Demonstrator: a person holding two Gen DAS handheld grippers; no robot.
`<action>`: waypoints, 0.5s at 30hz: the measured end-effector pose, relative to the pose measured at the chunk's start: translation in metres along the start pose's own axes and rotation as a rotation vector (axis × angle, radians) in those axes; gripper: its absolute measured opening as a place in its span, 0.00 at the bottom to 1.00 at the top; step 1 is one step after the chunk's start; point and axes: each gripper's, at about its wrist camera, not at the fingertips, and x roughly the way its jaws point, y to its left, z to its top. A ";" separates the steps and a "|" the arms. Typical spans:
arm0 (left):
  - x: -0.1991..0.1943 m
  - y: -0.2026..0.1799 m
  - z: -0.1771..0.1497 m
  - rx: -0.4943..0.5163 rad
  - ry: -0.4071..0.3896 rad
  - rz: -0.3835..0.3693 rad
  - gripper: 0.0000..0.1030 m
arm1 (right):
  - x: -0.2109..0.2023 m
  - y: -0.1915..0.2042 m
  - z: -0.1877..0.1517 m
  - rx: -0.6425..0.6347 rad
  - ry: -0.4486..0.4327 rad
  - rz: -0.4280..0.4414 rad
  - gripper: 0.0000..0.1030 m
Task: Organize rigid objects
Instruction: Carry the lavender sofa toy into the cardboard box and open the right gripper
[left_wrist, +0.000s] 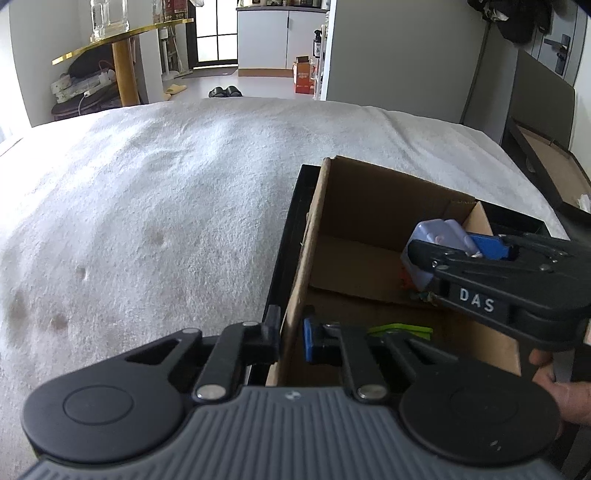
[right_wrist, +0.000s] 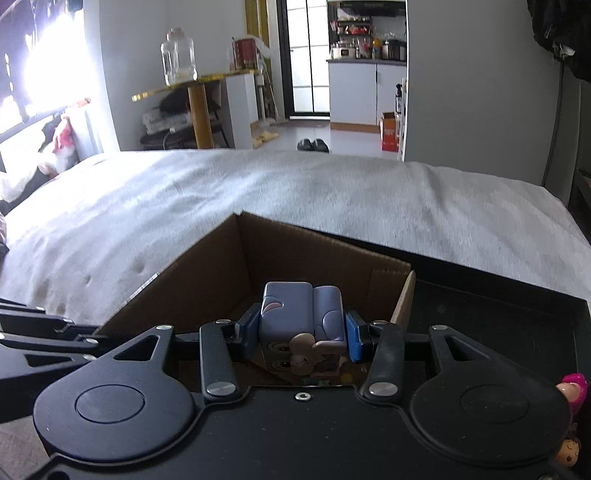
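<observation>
Left wrist view: left gripper (left_wrist: 291, 343) straddles the near wall of the cardboard box (left_wrist: 332, 206), one finger outside, blue-padded finger inside. Whether it is pinching the wall or just sitting around it, cannot tell. Box sits in a black tray (left_wrist: 295, 206) on the white bedspread (left_wrist: 147, 203). Right gripper (left_wrist: 458, 247) comes in from the right, clamped on a lavender block toy (left_wrist: 439, 236) held over the box interior. Green item (left_wrist: 400, 330) lies on the box floor.

Right wrist view: right gripper (right_wrist: 301, 332) is closed on the lavender block toy (right_wrist: 301, 314), blue pads flat on its two side faces, toy above the box (right_wrist: 258, 258) opening. Small figurines (right_wrist: 572, 391) at the right edge, partly cut off.

Handling guess: toy looks like hard moulded plastic, light, stiff, smooth and likely a bit slippery. Flat parallel sides are the right grip spot; the rounded protruding bits underneath look like the weak points, so avoid squeezing there.
</observation>
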 end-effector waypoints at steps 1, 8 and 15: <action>0.000 0.000 0.000 0.000 0.001 0.001 0.11 | 0.001 0.002 0.000 -0.010 0.000 -0.006 0.43; 0.002 -0.001 0.001 -0.003 0.005 0.020 0.11 | -0.011 0.008 0.009 -0.032 -0.078 -0.002 0.47; 0.001 -0.004 0.002 0.001 0.009 0.039 0.12 | -0.024 -0.010 0.007 0.044 -0.065 -0.005 0.49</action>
